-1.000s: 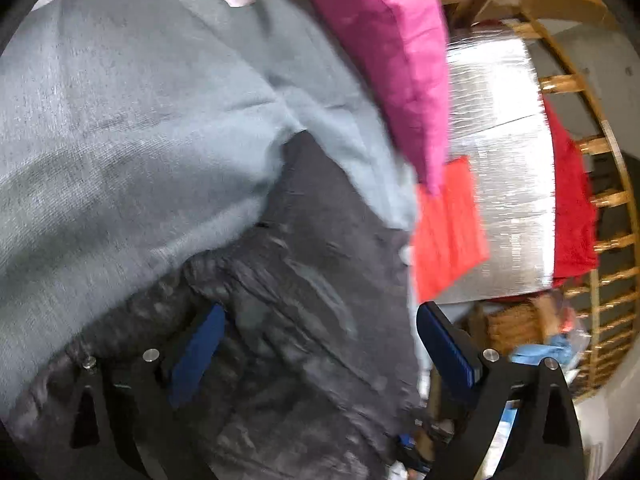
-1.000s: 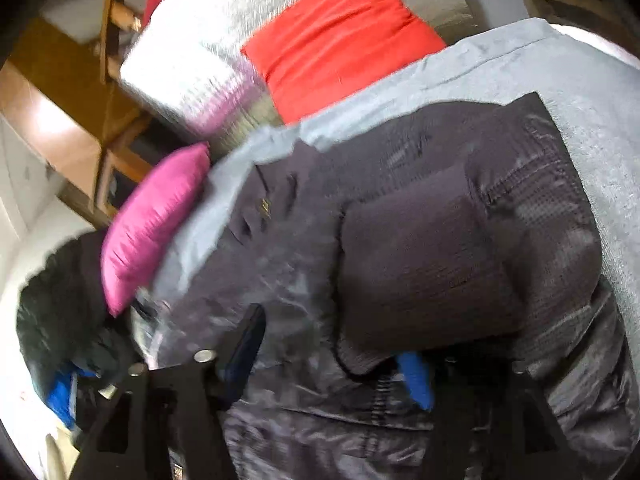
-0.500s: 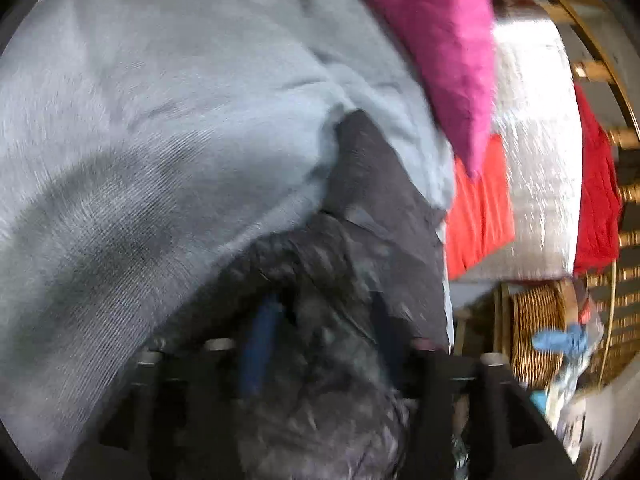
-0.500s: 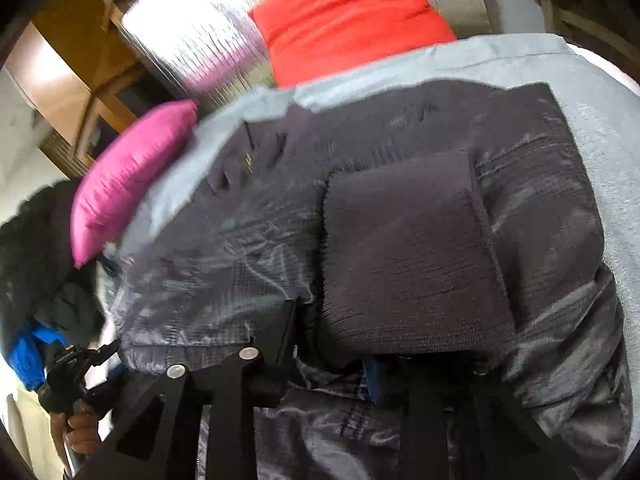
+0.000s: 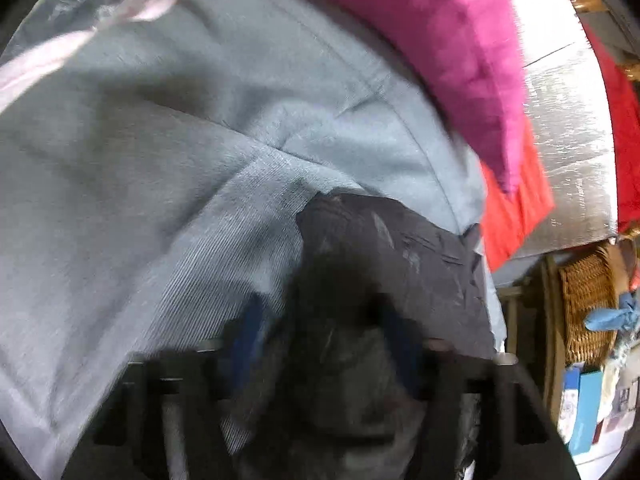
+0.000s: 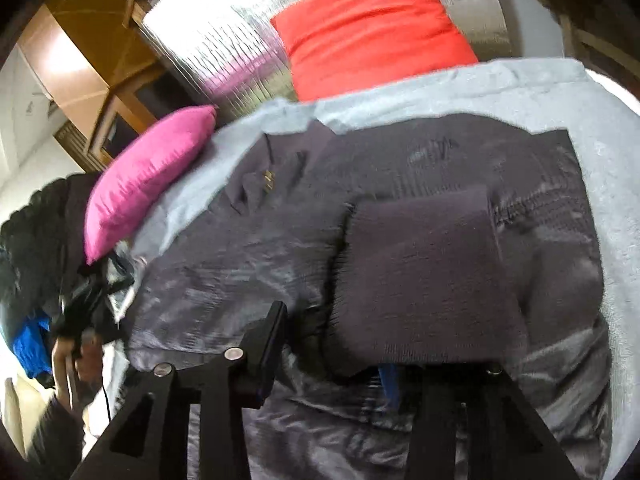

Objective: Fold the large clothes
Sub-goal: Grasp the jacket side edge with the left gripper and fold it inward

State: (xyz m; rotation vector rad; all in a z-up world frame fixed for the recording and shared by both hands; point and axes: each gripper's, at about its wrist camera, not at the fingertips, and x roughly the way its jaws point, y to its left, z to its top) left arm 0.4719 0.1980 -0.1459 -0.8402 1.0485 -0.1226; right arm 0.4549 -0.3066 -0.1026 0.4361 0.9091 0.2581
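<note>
A dark shiny padded jacket [image 6: 248, 264] lies spread on a grey blanket [image 6: 480, 88], with a ribbed knit cuff [image 6: 424, 276] folded onto its front. My right gripper [image 6: 332, 360] is shut on the jacket's near edge just under that cuff, and fabric is bunched between its pads. In the left wrist view a corner of the jacket [image 5: 400, 248] rises off the blanket [image 5: 140, 160]. The jaws of my left gripper [image 5: 324, 336] are closing on it, and the blue pads press a bunch of dark fabric. This view is blurred.
A pink cushion [image 6: 148, 176] lies at the blanket's far edge, with a red cushion [image 6: 372, 28] and a silver foil mat [image 5: 568, 140] beyond it. A wicker basket [image 5: 588, 308] stands past the edge. A person's hand [image 6: 76, 356] shows at the left of the right wrist view.
The left gripper swept across the blanket and went from wide open to pinching the jacket's corner. The right gripper's jaws narrowed onto the jacket edge below the cuff.
</note>
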